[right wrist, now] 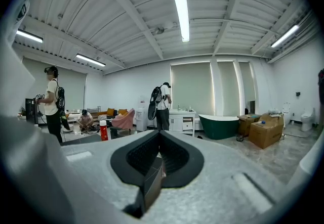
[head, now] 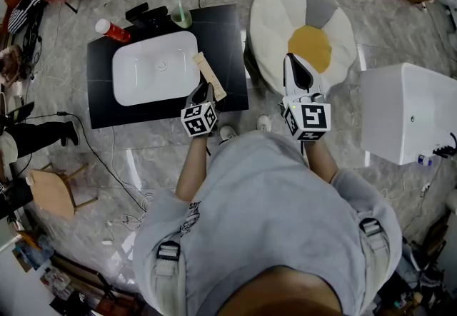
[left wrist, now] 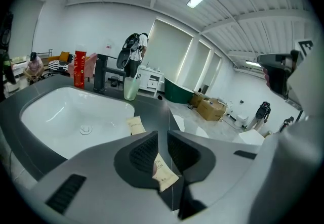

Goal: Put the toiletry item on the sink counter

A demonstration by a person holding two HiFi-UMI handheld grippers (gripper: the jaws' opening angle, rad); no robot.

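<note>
A beige toiletry sachet (head: 208, 73) lies flat on the black sink counter (head: 225, 29), just right of the white basin (head: 153, 68). My left gripper (head: 203, 90) hovers over the sachet's near end. In the left gripper view the jaws (left wrist: 162, 139) stand apart, and the sachet (left wrist: 135, 125) shows through the gap, lying on the counter with no pad pressing on it. My right gripper (head: 297, 70) is off to the right over a cushion, pointing almost level. It (right wrist: 159, 139) is shut on a small dark flat box (right wrist: 151, 185).
At the counter's back stand a red can (head: 113, 30), a black faucet (head: 146, 13) and a pale green cup (head: 181, 16). An egg-shaped cushion (head: 303, 36) sits right of the counter, a white cabinet (head: 407, 111) further right. People stand in the room behind.
</note>
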